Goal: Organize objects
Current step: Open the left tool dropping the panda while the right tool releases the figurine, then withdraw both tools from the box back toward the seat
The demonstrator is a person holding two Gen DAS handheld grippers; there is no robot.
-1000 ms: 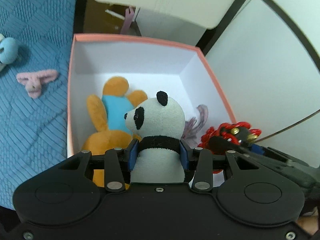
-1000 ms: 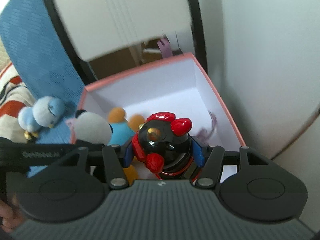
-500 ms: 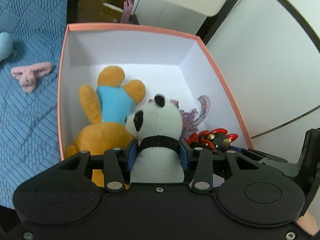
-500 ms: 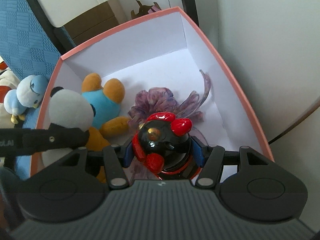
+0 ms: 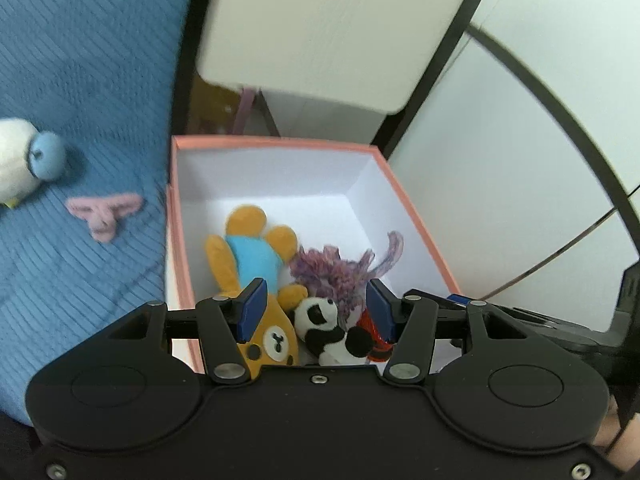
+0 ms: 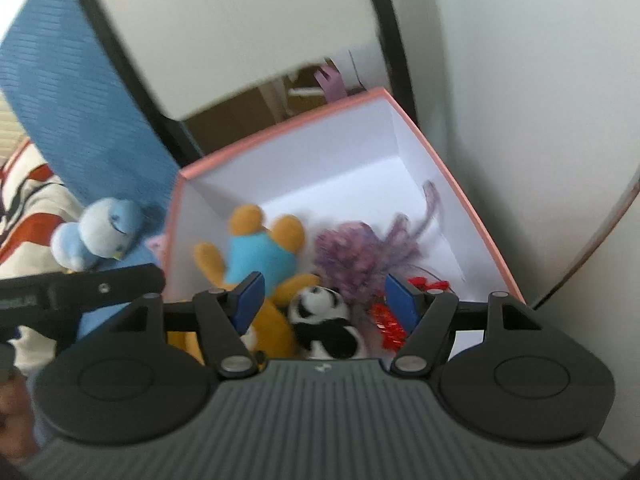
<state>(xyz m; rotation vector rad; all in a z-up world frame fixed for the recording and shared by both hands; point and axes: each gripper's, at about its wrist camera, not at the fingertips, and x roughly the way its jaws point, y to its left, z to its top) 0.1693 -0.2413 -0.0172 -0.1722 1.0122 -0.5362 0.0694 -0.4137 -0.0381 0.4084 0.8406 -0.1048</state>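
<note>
A pink-rimmed white box [image 5: 412, 216] [image 6: 476, 216] holds an orange bear in a blue shirt [image 5: 256, 264] [image 6: 260, 256], a purple yarn tuft [image 5: 340, 272] [image 6: 360, 256], a panda plush [image 5: 328, 328] [image 6: 324, 320] and a red and black toy [image 5: 374, 340] [image 6: 388, 320]. My left gripper [image 5: 316, 312] is open and empty above the box's near end, over the panda. My right gripper [image 6: 324, 300] is open and empty above the same end.
On the blue blanket [image 5: 80, 80] left of the box lie a pink bunny [image 5: 104, 212] and a blue and white bird plush [image 5: 28, 160] [image 6: 100, 232]. White panels with black frames [image 5: 500, 140] stand behind and right of the box.
Both grippers have opened and pulled back up. The panda and the red and black toy have dropped into the box.
</note>
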